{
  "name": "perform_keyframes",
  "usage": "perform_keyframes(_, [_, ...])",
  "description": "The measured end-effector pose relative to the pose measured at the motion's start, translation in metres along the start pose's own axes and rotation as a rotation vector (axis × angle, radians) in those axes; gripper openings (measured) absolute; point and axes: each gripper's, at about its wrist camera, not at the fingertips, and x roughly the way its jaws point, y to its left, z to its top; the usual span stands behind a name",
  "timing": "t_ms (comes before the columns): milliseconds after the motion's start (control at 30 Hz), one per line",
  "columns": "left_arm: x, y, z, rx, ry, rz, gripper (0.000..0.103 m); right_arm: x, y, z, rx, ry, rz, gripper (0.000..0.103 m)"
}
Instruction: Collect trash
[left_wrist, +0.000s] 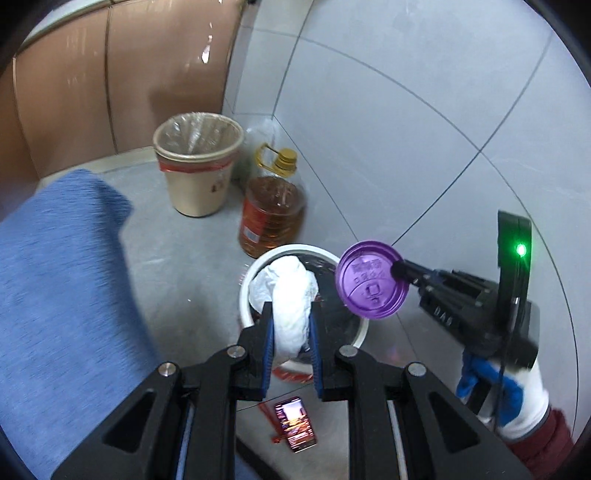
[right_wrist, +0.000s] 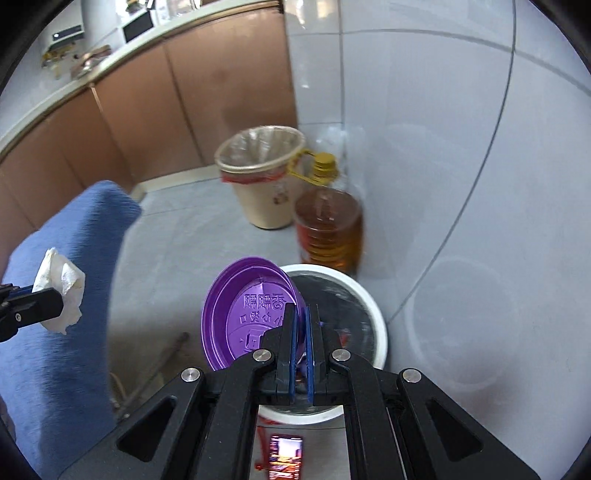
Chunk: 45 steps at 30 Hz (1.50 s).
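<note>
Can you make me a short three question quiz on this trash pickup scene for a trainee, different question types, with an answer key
1. True or false: the left gripper is shut on a crumpled white tissue.
2. Multiple choice: what does the right gripper hold? A) a phone B) a purple cup lid C) an oil bottle
3. Fill in: directly below both grippers sits a white bin lined with a ____ bag.

Key
1. True; the tissue is pinched between its blue pads.
2. B; the lid is clamped at its edge. The phone lies on the floor and the oil bottle stands by the wall, beside the beige bin.
3. Black.
</note>
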Motion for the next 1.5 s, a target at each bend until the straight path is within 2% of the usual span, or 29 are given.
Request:
perform_keyframes(267, [0.057,-0.02,0.024,-0.047,0.056,-0.036,0.019,0.03,-0.015,0.003,0.012,0.03,-0.052,0.004])
perform_keyframes(433, [0.079,-0.019,0.03,-0.098,0.079,-0.05,0.032,0.04,-0.018,0.0,0.003,0.051,-0.054,0.005])
perform_keyframes(500, [0.082,-0.017,0.031,-0.121,0.076,-0.061,0.04,0.042,-0.017,-0.002,0.004,0.056,-0.044,0.008])
perform_keyframes(600, [0.082,-0.014,0.032,-0.144,0.079,-0.088,0.041,0.045,-0.017,-0.003,0.004,0.059,-0.043,0.02])
perform_keyframes(633, [0.081,-0.014,0.032,-0.146,0.079,-0.093,0.041,0.046,-0.017,-0.004,0.007,0.059,-0.039,0.021])
perform_keyframes(1000, [0.062,-0.013,0.023,-0.16,0.051,-0.12,0.041,0.031,-0.011,-0.012,-0.007,0.037,-0.042,0.027])
perform_keyframes(1500, [-0.024,-0.015,-0.011,-0.13,-0.053,-0.068,0.044,-0.031,0.019,-0.021,-0.025,-0.033,0.004,0.04])
